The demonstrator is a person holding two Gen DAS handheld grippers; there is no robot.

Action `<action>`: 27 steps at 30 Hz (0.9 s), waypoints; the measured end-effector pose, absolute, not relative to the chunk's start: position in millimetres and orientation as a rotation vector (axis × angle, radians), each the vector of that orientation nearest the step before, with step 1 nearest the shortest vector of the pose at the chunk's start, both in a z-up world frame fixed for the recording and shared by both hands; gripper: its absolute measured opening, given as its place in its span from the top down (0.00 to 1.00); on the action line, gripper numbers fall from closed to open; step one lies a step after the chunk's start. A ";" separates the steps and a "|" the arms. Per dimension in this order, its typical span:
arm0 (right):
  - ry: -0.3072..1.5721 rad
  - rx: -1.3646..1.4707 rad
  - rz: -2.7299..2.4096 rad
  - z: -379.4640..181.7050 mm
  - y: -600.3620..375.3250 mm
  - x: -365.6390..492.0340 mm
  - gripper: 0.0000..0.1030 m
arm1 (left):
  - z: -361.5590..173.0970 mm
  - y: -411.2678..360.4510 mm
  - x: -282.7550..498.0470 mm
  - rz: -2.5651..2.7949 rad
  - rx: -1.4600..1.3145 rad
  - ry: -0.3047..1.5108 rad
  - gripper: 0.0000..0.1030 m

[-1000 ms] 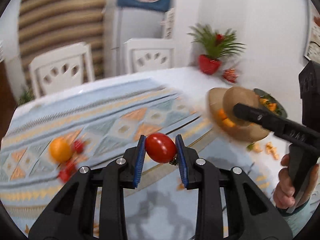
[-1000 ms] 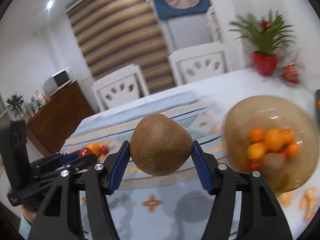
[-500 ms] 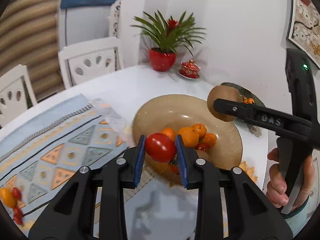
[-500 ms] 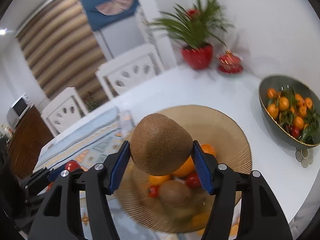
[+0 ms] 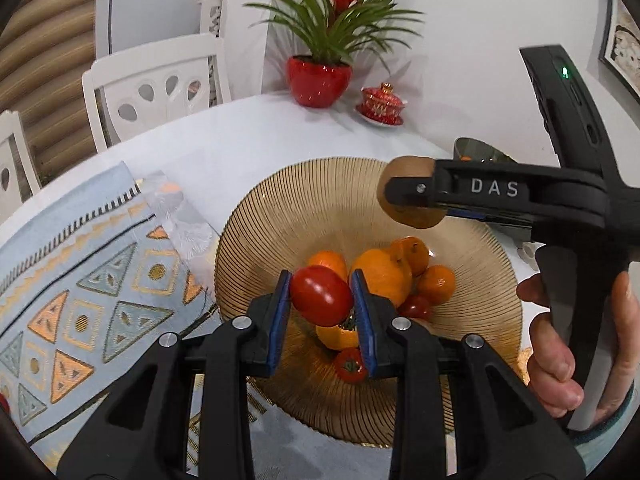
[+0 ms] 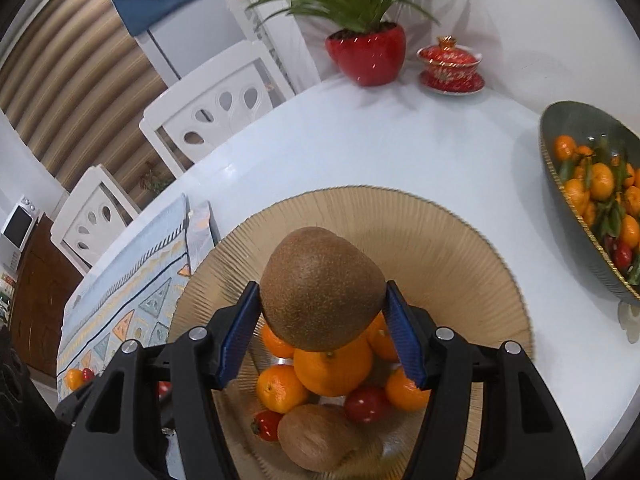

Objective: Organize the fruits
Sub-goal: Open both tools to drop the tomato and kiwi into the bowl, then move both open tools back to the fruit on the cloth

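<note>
My left tool (image 5: 321, 307) pinches a tomato (image 5: 321, 295) and my right tool (image 6: 322, 330) a kiwi (image 6: 322, 288), both poised over the amber bowl (image 6: 460, 248) for dropping among the oranges (image 6: 333, 372).

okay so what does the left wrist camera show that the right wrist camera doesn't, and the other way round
Only the left wrist view shows the tomato clamped in the left gripper, and the hand holding the right gripper.

Only the right wrist view shows the second kiwi lying in the bowl, the microwave, and fruit piled in the green dish.

Both show the held kiwi, amber bowl, oranges, red plant pot.
</note>
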State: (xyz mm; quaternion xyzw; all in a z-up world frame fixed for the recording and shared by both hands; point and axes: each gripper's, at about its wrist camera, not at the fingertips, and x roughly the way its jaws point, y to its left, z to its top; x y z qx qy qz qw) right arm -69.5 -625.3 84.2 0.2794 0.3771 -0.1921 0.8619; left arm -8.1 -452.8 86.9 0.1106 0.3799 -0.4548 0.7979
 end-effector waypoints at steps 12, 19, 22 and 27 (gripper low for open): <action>0.843 0.625 -0.412 67.1 -627.2 -50.3 0.39 | 75.7 -459.3 -8.5 -0.985 0.271 0.857 0.55; 0.757 0.595 -0.426 100.6 -617.6 -81.2 0.30 | 88.5 -431.4 -9.2 -0.982 0.211 0.852 0.54; 0.729 0.580 -0.423 114.8 -608.2 -93.6 0.30 | 99.5 -413.7 -12.8 -0.975 0.187 0.836 0.53; 0.690 0.544 -0.414 140.4 -583.0 -109.7 0.28 | 119.7 -382.5 -23.6 -0.957 0.156 0.806 0.52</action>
